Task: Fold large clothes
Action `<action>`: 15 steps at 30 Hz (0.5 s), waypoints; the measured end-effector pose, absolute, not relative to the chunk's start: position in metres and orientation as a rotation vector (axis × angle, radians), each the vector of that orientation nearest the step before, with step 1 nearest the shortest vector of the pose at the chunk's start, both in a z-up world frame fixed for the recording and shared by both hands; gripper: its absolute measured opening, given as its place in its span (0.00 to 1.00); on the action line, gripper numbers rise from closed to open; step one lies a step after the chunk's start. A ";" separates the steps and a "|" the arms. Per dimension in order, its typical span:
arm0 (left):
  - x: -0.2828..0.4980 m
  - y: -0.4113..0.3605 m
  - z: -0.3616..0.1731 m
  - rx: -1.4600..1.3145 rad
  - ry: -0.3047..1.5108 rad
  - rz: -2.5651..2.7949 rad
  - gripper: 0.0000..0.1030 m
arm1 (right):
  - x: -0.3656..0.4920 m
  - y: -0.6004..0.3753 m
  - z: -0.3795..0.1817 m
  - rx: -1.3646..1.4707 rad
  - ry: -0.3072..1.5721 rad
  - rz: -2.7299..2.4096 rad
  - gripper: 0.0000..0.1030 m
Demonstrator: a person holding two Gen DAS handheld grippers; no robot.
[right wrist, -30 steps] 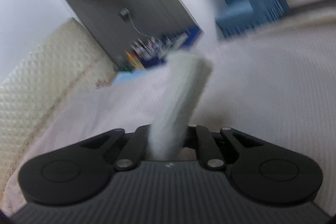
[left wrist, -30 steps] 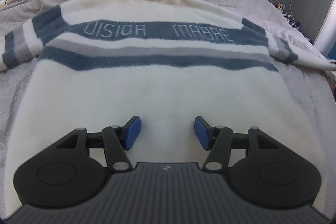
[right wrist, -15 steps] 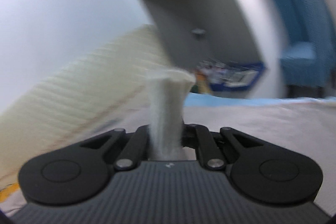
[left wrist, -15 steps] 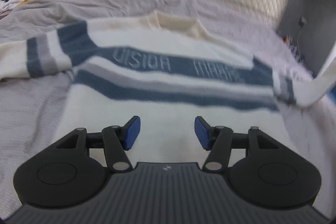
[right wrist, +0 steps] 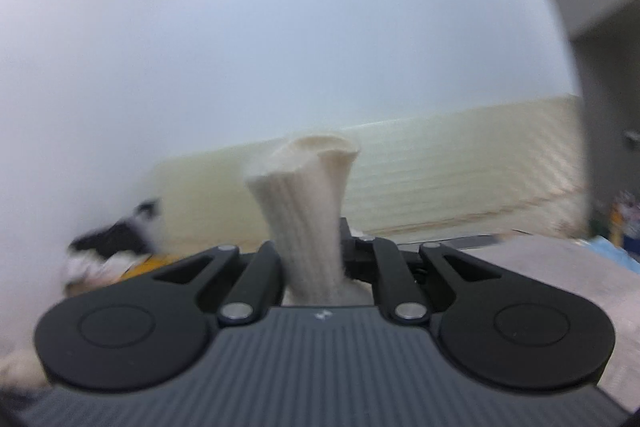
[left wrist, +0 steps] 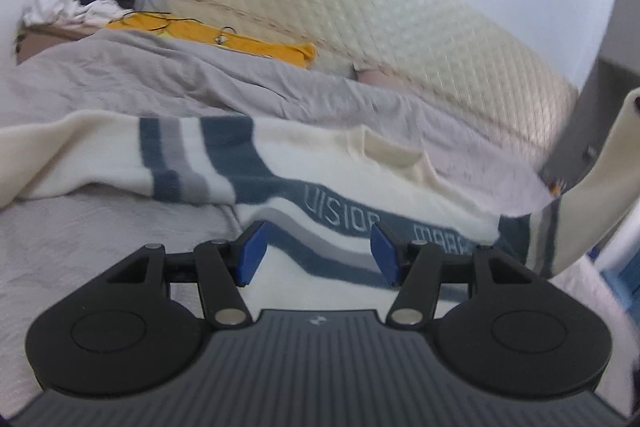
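a: since a second ago the right hand-held gripper (right wrist: 314, 259) has swung the sweater's cuff (right wrist: 308, 211) up off the bed (left wrist: 80, 247), so the sleeve (left wrist: 600, 187) now arcs into the air at the right.

b: grip state?

a: right jaws clamped on the ribbed cuff; left hand-held gripper (left wrist: 316, 255) stands about half open, empty, above the chest.

b: and the sweater (left wrist: 340, 183)?

a: front up on the grey bed, other sleeve stretched out to the left.

b: how will it handle?

a: soft, fuzzy, limp knit, probably light (it sags between held points). take cuffs, shoulders or hem.

b: any writing?

a: "uision" then "mabr", the rest hidden, in the blue stripe.
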State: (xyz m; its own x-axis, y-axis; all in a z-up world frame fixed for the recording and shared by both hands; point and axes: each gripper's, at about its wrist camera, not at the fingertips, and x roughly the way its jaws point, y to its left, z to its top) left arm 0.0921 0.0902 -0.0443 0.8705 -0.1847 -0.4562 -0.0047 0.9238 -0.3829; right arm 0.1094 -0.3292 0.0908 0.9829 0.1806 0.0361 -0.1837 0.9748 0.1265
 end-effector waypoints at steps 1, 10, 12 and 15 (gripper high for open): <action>0.089 0.097 -0.043 -0.407 0.503 -0.094 0.61 | 0.108 -0.311 0.087 0.100 -0.014 0.214 0.09; 0.076 0.121 -0.051 -0.526 0.504 -0.113 0.61 | 0.095 -0.180 -0.010 -0.016 0.183 0.397 0.10; 0.080 0.126 -0.055 -0.549 0.519 -0.098 0.61 | 0.094 -0.160 -0.038 -0.018 0.253 0.403 0.10; 0.084 0.129 -0.064 -0.578 0.544 -0.099 0.61 | 0.091 -0.141 -0.071 -0.033 0.327 0.412 0.10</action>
State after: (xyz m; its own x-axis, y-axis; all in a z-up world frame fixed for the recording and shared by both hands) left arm 0.0835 0.1294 -0.0637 0.8554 -0.2372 -0.4605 -0.0604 0.8373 -0.5435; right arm 0.0909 -0.1408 -0.0706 0.8647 0.3879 -0.3190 -0.3984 0.9165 0.0346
